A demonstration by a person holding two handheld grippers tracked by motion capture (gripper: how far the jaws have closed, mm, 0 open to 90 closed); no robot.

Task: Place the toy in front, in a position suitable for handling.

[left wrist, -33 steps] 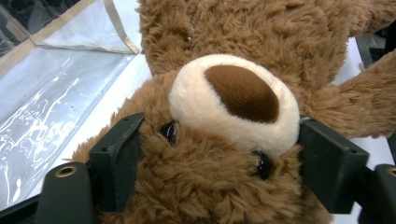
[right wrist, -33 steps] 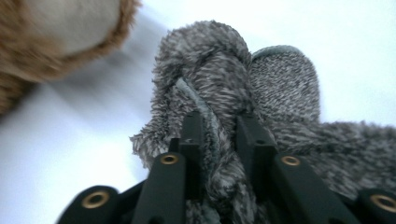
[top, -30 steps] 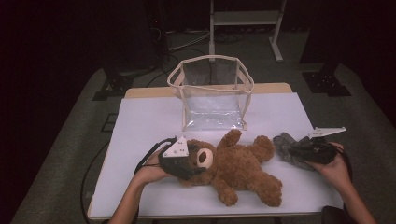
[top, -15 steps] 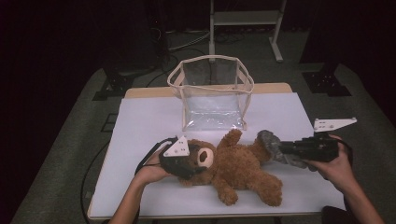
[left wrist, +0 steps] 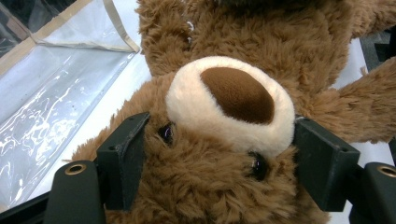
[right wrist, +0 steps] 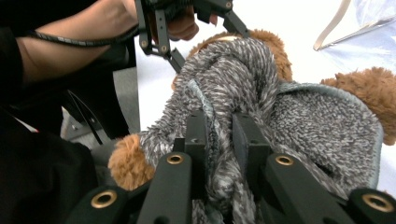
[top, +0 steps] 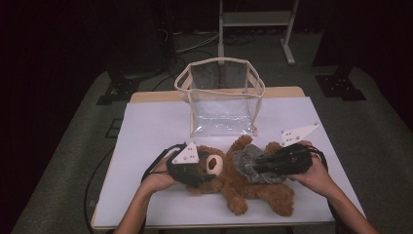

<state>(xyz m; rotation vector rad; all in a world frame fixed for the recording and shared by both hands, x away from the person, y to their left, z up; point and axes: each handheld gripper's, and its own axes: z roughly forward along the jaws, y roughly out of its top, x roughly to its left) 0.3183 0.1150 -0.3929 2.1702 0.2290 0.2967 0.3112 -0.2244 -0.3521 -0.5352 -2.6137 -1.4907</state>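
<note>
A brown teddy bear (top: 229, 184) lies on its back on the white table (top: 156, 126). My left gripper (top: 207, 170) is shut on the bear's head (left wrist: 224, 93), one black jaw pressed in on each side of the pale muzzle. My right gripper (top: 251, 168) is shut on a grey knitted garment (top: 243, 160), which it holds over the bear's chest. In the right gripper view a fold of the garment (right wrist: 243, 79) is pinched between the jaws of my right gripper (right wrist: 219, 126), and a brown bear limb (right wrist: 364, 88) sticks out beside it.
An open bag of clear plastic with cream trim (top: 221, 97) stands upright just behind the bear, and its clear wall (left wrist: 56, 93) is close to the bear's head. Dark floor, cables and a metal stand lie beyond the table.
My right gripper has carried the grey garment leftward from the table's right side onto the bear's body. The left gripper has stayed on the bear's head.
</note>
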